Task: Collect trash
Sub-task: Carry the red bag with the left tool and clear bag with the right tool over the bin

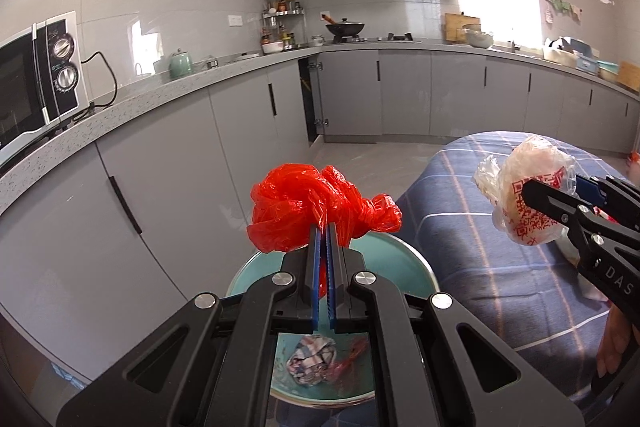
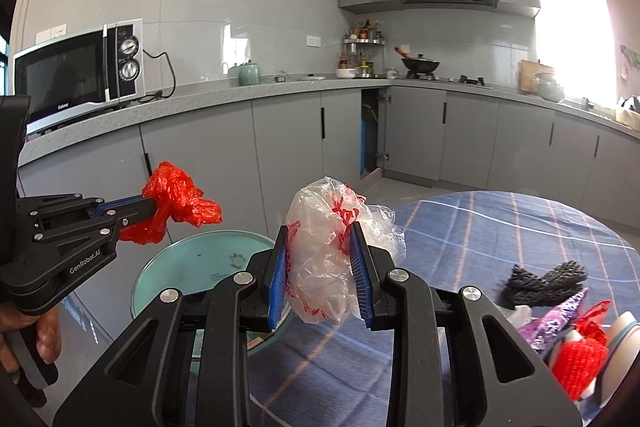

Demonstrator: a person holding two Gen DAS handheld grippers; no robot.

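Left gripper (image 1: 324,227) clamped tight on a red bag (image 1: 312,207), right gripper (image 2: 320,255) part-open around a clear bag (image 2: 324,267), both near the teal bin (image 2: 200,255), apparently mid-carry; next, release over its mouth.

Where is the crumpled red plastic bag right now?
The crumpled red plastic bag is pinched in the left gripper, held up over the round teal bin beside the checked table.

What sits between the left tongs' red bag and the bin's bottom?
Nothing: in the left wrist view the red bag hangs over the teal bin, with open air down to the trash inside.
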